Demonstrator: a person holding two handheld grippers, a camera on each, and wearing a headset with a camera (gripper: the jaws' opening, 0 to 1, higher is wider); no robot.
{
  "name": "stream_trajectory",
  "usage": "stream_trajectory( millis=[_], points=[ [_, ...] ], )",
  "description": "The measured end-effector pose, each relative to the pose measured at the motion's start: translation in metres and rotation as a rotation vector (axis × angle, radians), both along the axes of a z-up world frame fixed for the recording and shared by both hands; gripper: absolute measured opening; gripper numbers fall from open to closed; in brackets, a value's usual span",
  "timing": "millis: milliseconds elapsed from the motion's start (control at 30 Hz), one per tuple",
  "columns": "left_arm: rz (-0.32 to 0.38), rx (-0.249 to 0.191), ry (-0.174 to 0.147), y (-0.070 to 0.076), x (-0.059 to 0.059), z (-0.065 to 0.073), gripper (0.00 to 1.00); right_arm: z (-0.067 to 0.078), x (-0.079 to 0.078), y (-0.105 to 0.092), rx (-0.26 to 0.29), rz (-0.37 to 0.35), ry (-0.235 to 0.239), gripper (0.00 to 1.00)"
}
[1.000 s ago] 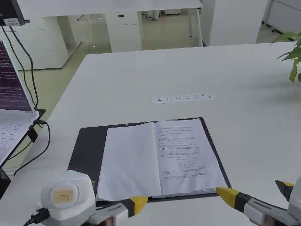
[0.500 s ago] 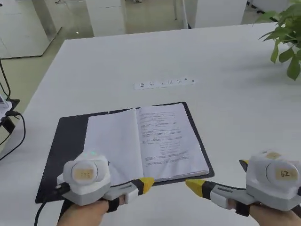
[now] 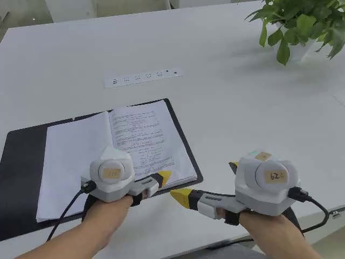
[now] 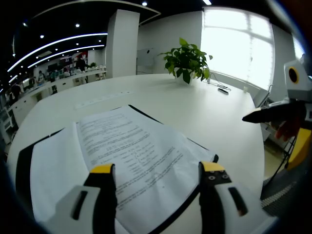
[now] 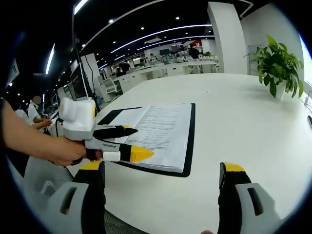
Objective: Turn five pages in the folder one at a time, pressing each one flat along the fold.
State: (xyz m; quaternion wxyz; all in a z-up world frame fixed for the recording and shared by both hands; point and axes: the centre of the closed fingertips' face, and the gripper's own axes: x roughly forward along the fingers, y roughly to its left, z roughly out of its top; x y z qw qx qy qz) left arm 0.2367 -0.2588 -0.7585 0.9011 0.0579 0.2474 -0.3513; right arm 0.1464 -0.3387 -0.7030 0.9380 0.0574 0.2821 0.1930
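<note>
The place is seen to be an open-plan office. A large white table [image 3: 242,108] is fitted with a power strip [image 3: 143,77] set into its top, and a potted plant [image 3: 294,24] is placed near its far edge. A folder [image 3: 81,151] of printed pages is laid open on it. In the gripper views, rows of desks [image 5: 161,68] with people among them are shown under a dark ceiling lined with light strips [image 5: 156,38], beside a white column [image 4: 122,44] and a large bright window [image 4: 234,44].

Overhead, low views; folder [image 3: 70,156] seemingly shared
</note>
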Motion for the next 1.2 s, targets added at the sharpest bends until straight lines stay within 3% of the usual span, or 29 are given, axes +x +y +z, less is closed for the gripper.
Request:
stream_trajectory(
  millis=[67, 200, 233, 667, 733, 833, 1200],
  points=[
    [0.002, 0.007, -0.011, -0.005, 0.001, -0.005, 0.65, 0.0, 0.0, 0.0, 0.003, -0.004, -0.001, 0.97],
    [0.006, 0.043, 0.0, -0.01, -0.001, -0.022, 0.58, 0.0, 0.001, -0.001, 0.011, -0.007, -0.006, 0.97],
    [-0.01, 0.065, -0.04, -0.012, -0.002, -0.021, 0.58, 0.0, 0.0, -0.001, 0.015, -0.008, -0.003, 0.97],
    [0.02, 0.007, -0.061, -0.014, -0.002, -0.021, 0.46, -0.008, -0.004, -0.005, 0.027, -0.012, 0.016, 0.96],
    [0.024, -0.002, -0.055, -0.013, -0.002, -0.021, 0.39, -0.009, -0.004, -0.004, 0.026, -0.01, 0.02, 0.96],
    [0.018, 0.008, -0.07, -0.011, 0.001, -0.02, 0.34, -0.01, -0.004, -0.003, 0.027, -0.006, 0.021, 0.96],
    [0.027, -0.017, -0.064, -0.009, 0.004, -0.02, 0.27, -0.016, -0.002, 0.0, 0.035, 0.007, 0.036, 0.95]
  ],
)
